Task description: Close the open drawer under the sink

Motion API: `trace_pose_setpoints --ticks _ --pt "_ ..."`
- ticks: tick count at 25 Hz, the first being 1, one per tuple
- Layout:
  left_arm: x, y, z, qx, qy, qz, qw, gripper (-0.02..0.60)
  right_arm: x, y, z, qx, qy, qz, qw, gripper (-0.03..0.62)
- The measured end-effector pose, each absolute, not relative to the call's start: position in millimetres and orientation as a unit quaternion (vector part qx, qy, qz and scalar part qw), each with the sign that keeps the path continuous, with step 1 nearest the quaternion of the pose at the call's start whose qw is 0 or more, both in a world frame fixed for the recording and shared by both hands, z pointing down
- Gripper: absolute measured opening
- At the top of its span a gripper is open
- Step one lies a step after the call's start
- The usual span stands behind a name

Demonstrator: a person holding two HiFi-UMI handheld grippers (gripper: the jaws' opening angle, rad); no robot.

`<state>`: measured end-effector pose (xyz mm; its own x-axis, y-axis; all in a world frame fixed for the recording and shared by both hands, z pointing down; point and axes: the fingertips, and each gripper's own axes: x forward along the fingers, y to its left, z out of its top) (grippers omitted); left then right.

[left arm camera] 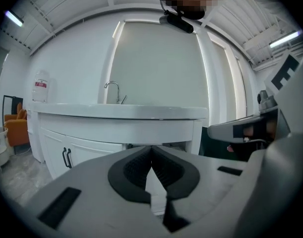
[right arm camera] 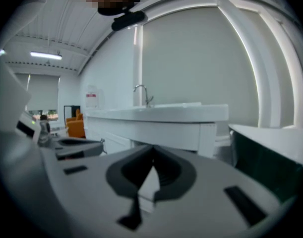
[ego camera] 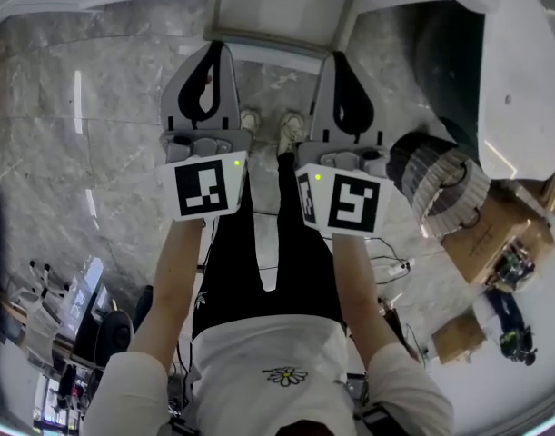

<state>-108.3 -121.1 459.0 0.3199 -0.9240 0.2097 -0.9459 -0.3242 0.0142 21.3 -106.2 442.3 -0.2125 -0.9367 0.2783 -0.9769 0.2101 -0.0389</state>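
The open drawer [ego camera: 275, 44] juts out of the white sink cabinet at the top of the head view, its grey inside facing up. My left gripper [ego camera: 215, 53] and right gripper [ego camera: 341, 60] are held side by side just short of the drawer's front edge, above the person's shoes. In the left gripper view the left gripper [left arm camera: 151, 148] is shut with nothing between its pads, and it faces the sink counter [left arm camera: 116, 112] with its faucet [left arm camera: 112, 89]. The right gripper [right arm camera: 152, 161] also has its pads touching and holds nothing. A white drawer front shows through the gap below each pair of pads.
Cabinet doors with black handles [left arm camera: 67, 157] stand left of the drawer. A dark tub [right arm camera: 270, 157] sits to the right. Cardboard boxes [ego camera: 486, 234] and a ribbed cylinder [ego camera: 436, 175] lie on the marble floor at the right. An orange chair [left arm camera: 15, 125] stands far left.
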Motion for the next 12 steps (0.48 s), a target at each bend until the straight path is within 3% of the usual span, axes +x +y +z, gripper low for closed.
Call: trace_pose_setpoints --ticks 9,12 --pt "-109 -118 471 0.807 -0.581 0.08 0.072 0.021 13 -99 454 0.61 -0.779 0.1 0.109 0.029" --pt "-109 -117 476 0.799 -0.589 0.068 0.102 0.021 12 -95 458 0.605 -0.781 0.106 0.115 0.029"
